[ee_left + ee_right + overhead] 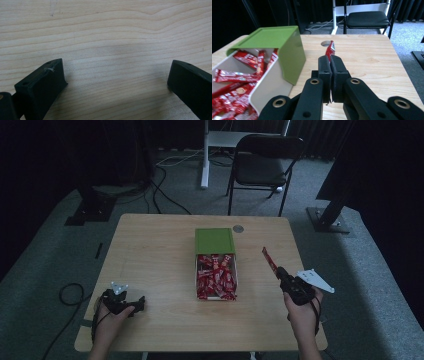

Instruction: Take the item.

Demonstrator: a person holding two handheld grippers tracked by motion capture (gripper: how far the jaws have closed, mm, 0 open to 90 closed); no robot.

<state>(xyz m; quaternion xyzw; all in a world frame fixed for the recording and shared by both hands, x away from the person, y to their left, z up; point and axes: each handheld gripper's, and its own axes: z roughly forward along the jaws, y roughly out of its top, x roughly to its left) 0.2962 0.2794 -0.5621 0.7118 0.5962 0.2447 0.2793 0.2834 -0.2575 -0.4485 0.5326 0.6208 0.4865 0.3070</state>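
A white box (pixel 195 281) with a green sliding lid (pixel 214 240) sits mid-table, its open half full of several red candy wrappers (pixel 216 276). My right gripper (pixel 280 272), to the right of the box, is shut on one red wrapper (pixel 269 259) that sticks out forward from the jaws; in the right gripper view the wrapper (pixel 330 51) rises between the closed fingertips (pixel 330 60), with the box (pixel 264 92) and lid (pixel 274 41) at left. My left gripper (pixel 141 303) rests near the table's front left, jaws open (pixel 115 80) over bare wood.
The wooden table (pixel 150 250) has a round cable hole (pixel 238 228) behind the box. A dark chair (pixel 265 162) and a white stand leg (pixel 204 155) are beyond the far edge. Cables lie on the grey floor.
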